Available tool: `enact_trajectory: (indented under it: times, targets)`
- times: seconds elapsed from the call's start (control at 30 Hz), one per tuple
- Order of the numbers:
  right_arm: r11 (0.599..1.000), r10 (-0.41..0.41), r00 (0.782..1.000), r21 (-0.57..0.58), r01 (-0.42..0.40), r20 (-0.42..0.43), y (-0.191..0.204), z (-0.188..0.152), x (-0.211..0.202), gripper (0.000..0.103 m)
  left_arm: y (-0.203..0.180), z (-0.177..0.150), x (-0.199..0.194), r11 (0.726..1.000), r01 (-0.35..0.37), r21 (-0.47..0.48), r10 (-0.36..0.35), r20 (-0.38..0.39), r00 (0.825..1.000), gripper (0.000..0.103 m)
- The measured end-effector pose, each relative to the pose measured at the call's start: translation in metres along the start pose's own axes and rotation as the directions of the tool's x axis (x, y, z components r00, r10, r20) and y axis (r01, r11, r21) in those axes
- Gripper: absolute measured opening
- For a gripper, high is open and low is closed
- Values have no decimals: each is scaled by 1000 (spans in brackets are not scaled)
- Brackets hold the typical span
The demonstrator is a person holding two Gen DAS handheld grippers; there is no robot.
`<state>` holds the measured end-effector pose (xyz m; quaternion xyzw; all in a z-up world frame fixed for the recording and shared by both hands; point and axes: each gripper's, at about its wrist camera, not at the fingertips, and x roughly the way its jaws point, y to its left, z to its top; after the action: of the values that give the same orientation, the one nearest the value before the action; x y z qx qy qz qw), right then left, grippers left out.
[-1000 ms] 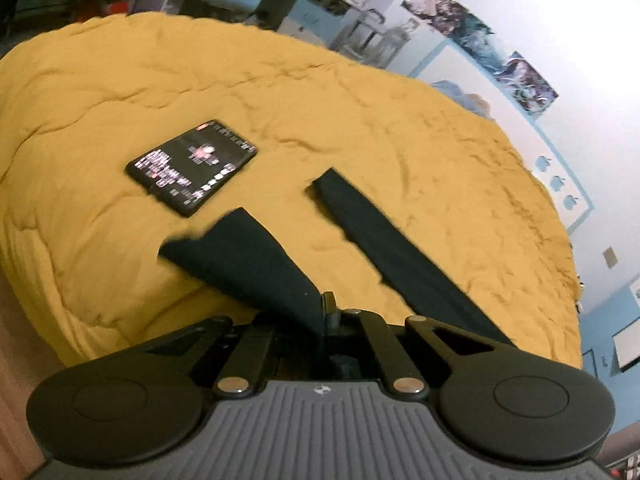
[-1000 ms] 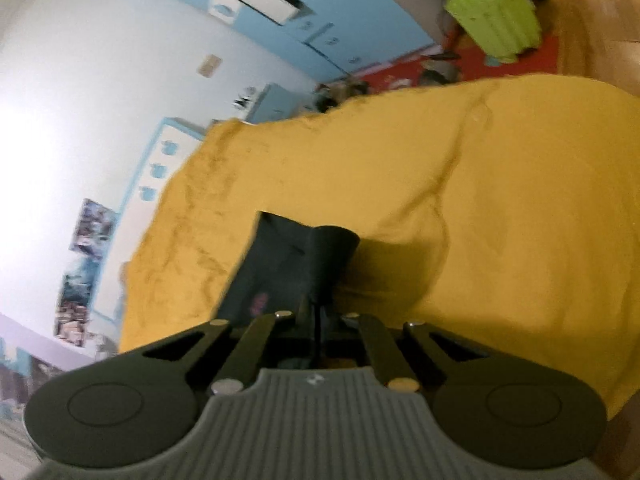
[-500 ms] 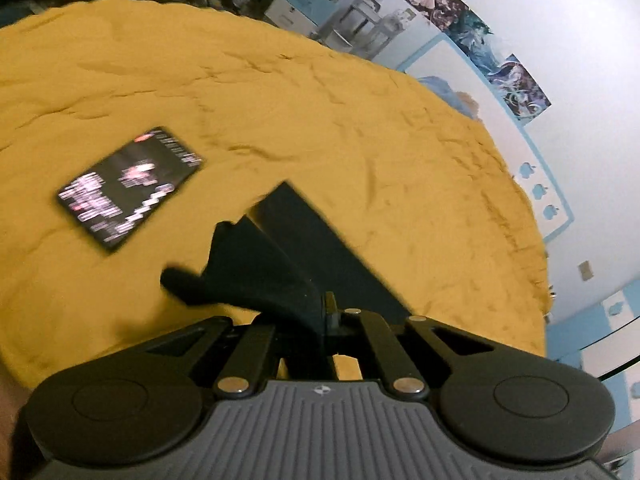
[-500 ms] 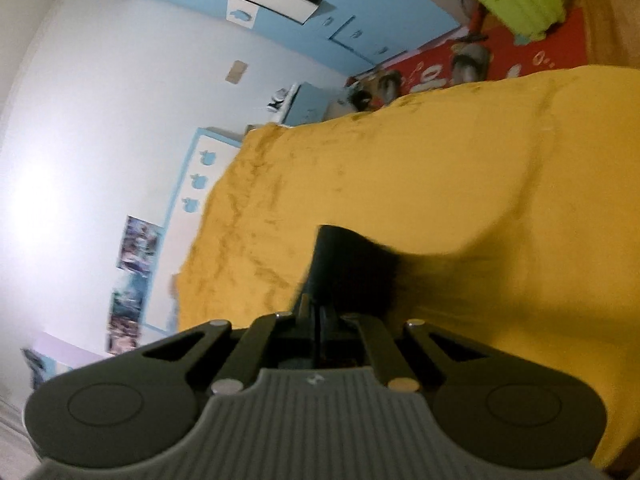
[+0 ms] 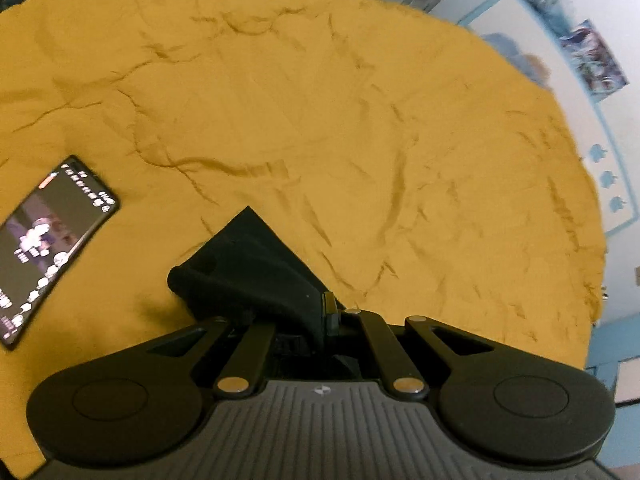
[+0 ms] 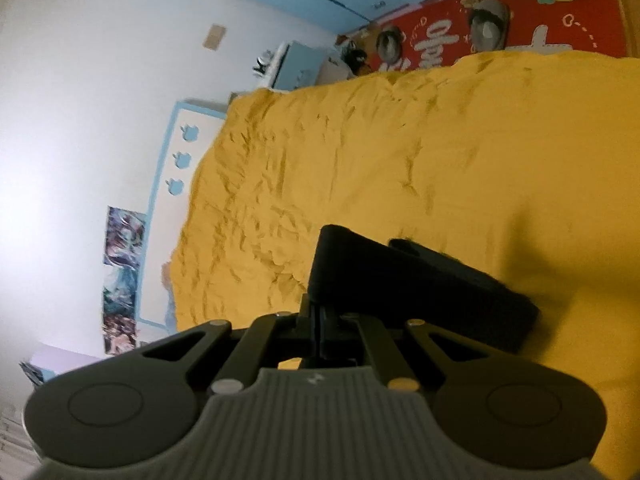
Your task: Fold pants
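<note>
- Evidently both tools are mid-carry: the left gripper has its jaws fully closed on a bunch of the black pants, and the cloth drapes over the left finger and hangs forward and to the left of it.
- Pinching the fabric so tightly makes sense for a thin, slippery garment; a loose hold would probably let it slide out while it is carried across the bed.
- Likewise the right gripper is clamped shut on the pants, whose dark cloth stands up just past the jaws and runs off to the right as a thick, doubled band.
- That band suggests the two grippers hold neighbouring corners of one end, so the end travels as one straight edge and the fold should come out square.
- Beneath both lies the yellow bedspread, rumpled but broad, which serves as the folding surface; most of it in front of the left gripper is free of cloth.
- Off to the near left a phone lies screen-up on the bedspread, well apart from the hanging cloth, so it should not snag the fold.
- Where the rest of the pants lie cannot be told, since the grippers hide whatever trails beneath them.
- My judgement is that one fold is underway and the laying-down has not yet happened.
</note>
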<state>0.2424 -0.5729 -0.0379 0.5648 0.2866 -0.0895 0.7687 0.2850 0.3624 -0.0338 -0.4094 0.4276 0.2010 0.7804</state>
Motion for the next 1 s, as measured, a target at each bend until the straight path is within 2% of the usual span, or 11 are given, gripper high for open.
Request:
enact_trajectory:
  times: [0.13, 0.37, 0.4, 0.5, 0.57, 0.63, 0.7, 0.77, 0.83, 0.87, 1.0]
  targets:
    - [998, -50, 998, -29, 49, -26, 18, 10, 50, 0, -14, 10, 32, 996, -86, 2, 86, -22, 996, 1]
    - [989, -139, 989, -52, 136, -54, 26, 22, 123, 0, -20, 24, 83, 986, -166, 8, 166, -79, 983, 2]
    - [986, -159, 986, -63, 156, -44, 24, 22, 133, 4, -19, 27, 90, 983, -181, 11, 181, -68, 981, 7]
    - [979, -161, 986, -119, 166, 51, 14, 24, 142, 14, -6, 40, 90, 981, -188, -49, 190, 48, 981, 11]
    - [970, -145, 982, -177, 165, 120, 11, 26, 136, 14, 7, 46, 73, 983, -155, -100, 172, 192, 966, 12]
    - [953, -159, 977, -235, 190, 144, 8, 28, 132, 15, 12, 47, 59, 979, -191, -76, 205, 274, 940, 14]
    - [939, -161, 975, -281, 199, 150, 4, 28, 124, 16, 7, 39, 51, 964, -265, 17, 249, 290, 924, 15]
    - [923, -150, 976, -331, 195, 155, 3, 25, 112, 18, 2, 22, 42, 960, -261, 105, 222, 287, 932, 19]
    - [904, -140, 978, -385, 189, 153, 4, 18, 103, 21, -2, -2, 33, 957, -222, 187, 168, 267, 949, 28]
    - [892, -137, 980, -411, 187, 148, 4, 12, 95, 22, -4, -14, 30, 953, -203, 224, 146, 245, 959, 37]
    - [849, -110, 991, -511, 136, 81, 1, -24, 59, 26, -11, -67, 31, 936, -109, 334, 73, 121, 990, 40]
